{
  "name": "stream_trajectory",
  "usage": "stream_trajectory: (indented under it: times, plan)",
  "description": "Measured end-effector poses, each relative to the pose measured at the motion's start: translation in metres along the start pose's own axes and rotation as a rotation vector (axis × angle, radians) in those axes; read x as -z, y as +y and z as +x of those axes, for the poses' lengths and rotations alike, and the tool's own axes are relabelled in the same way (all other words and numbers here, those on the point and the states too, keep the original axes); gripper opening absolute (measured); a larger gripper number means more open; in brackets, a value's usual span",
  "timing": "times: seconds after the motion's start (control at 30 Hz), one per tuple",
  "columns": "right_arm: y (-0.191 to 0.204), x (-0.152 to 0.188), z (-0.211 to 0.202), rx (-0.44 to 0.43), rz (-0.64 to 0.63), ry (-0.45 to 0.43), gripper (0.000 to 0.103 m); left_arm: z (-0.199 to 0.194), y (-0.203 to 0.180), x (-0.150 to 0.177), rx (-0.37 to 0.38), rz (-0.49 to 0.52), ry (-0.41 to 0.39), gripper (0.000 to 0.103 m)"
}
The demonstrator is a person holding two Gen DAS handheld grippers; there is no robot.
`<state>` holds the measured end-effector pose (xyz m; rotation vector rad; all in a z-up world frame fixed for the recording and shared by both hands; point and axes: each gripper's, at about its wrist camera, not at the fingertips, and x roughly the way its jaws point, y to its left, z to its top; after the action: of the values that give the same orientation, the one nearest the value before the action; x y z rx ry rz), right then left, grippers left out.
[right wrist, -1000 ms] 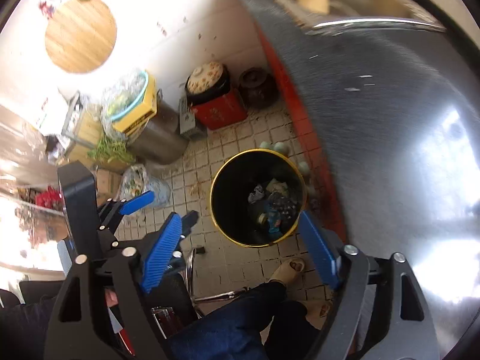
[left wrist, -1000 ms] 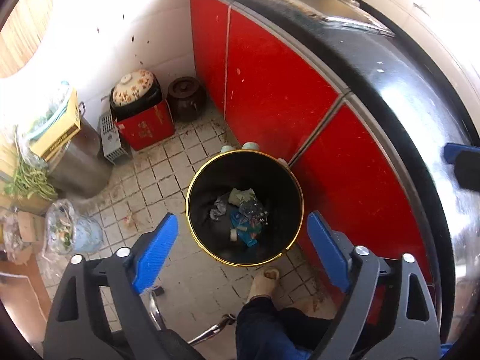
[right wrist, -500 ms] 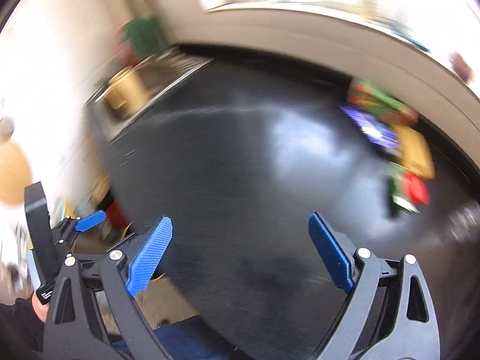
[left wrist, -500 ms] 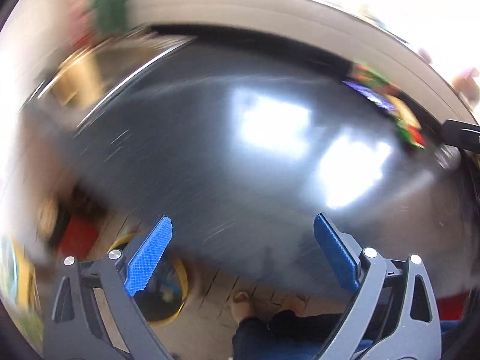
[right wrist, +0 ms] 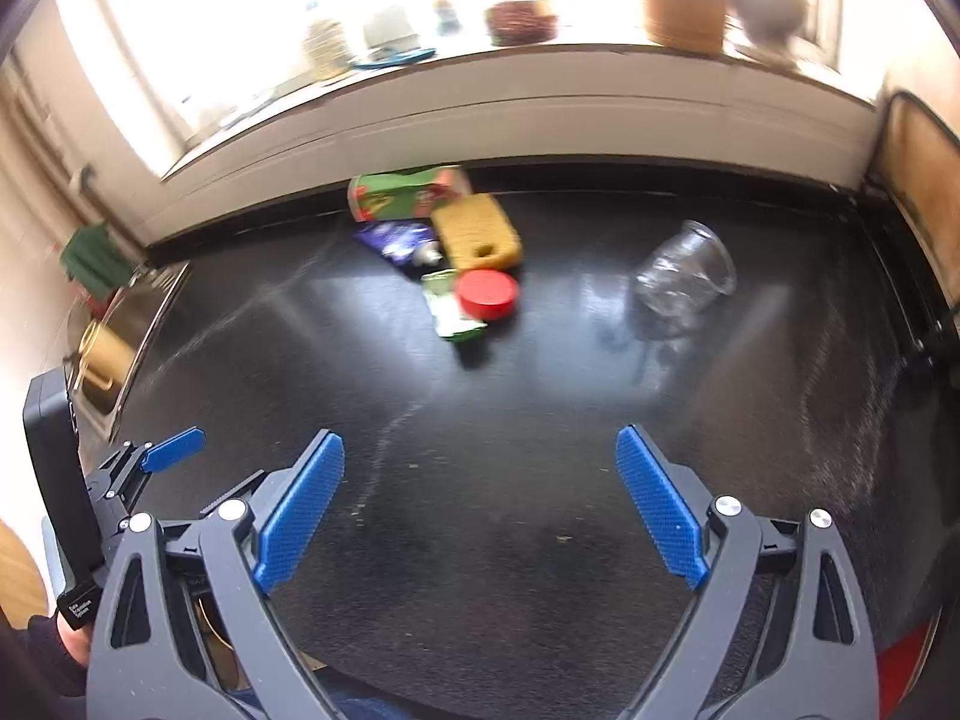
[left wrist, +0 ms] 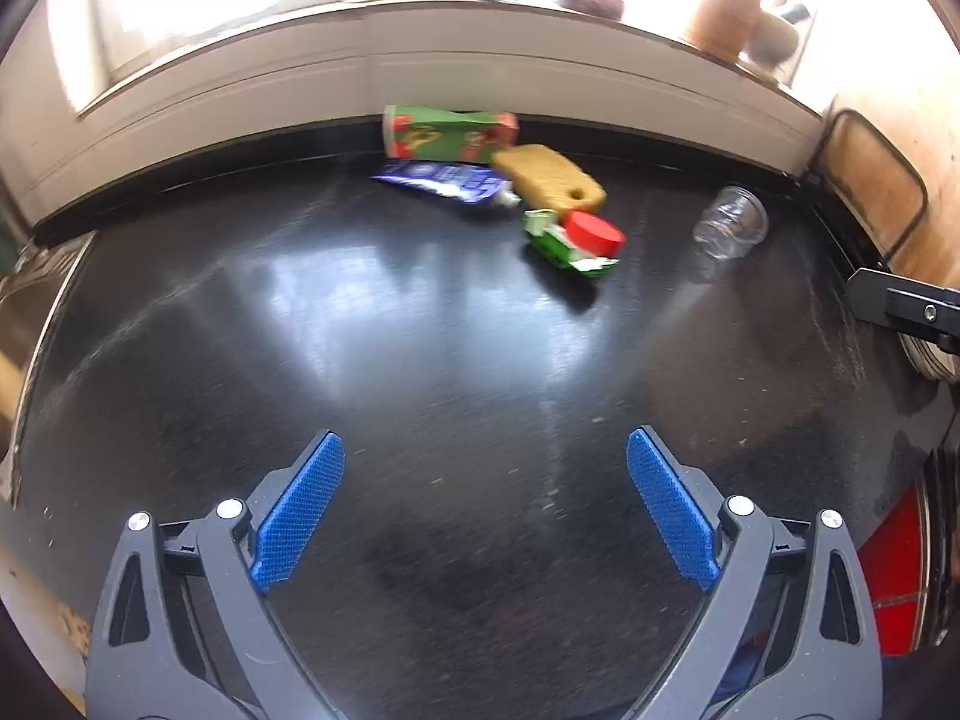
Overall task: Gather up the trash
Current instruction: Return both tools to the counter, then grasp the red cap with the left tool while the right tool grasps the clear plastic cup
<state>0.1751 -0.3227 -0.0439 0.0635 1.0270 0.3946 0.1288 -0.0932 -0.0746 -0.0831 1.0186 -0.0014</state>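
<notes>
Against the worktop's [left wrist: 420, 360] back wall lies the trash: a green carton [left wrist: 447, 133], with a blue wrapper [left wrist: 441, 180], yellow sponge [left wrist: 549, 177], red lid [left wrist: 594, 232] and clear jar [left wrist: 731, 221] near it. Both the left tool [left wrist: 485, 507] and right tool [right wrist: 480, 507] hover wide apart, empty.

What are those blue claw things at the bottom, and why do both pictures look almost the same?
They are grippers: two-finger tools a person holds, one in each hand. A small camera sits on each, so each picture looks forward along its own fingers. One picture comes from the left gripper, the other from the right gripper. Both are open and hold nothing. Ahead, on the black counter, lies trash: a green carton, a blue tube, a yellow sponge, a red lid on a small green and white packet, and a clear jar on its side.
</notes>
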Motion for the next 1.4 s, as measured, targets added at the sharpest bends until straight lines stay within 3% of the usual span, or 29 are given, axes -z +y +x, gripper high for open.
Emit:
stream_trajectory:
  times: [0.3,0.63,0.87,1.0,1.13,1.33,1.4]
  plan:
    - [-0.031,-0.030,0.017,0.010,0.019,-0.005,0.089,0.045,-0.041,-0.036,-0.004,0.053,0.022,0.093]
    - [-0.090,-0.066,0.084,0.040,0.100,0.091,0.089,0.130,-0.061,-0.084,-0.069,0.039,0.074,0.093]
    - [-0.120,-0.077,0.133,0.037,0.155,0.166,0.089,0.176,-0.054,-0.101,-0.121,0.005,0.112,0.093]
    - [-0.132,-0.083,0.149,0.020,0.206,0.180,0.089,0.174,-0.034,-0.100,-0.123,-0.008,0.121,0.093]
    - [-0.138,-0.092,0.163,0.008,0.226,0.188,0.089,0.168,-0.020,-0.098,-0.135,0.038,0.102,0.093]
    - [-0.139,-0.101,0.174,0.018,0.239,0.186,0.089,0.171,-0.031,-0.105,-0.146,0.200,0.048,0.091]
    - [-0.139,-0.102,0.174,0.023,0.224,0.169,0.078,0.173,-0.036,-0.106,-0.129,0.245,0.023,0.083]
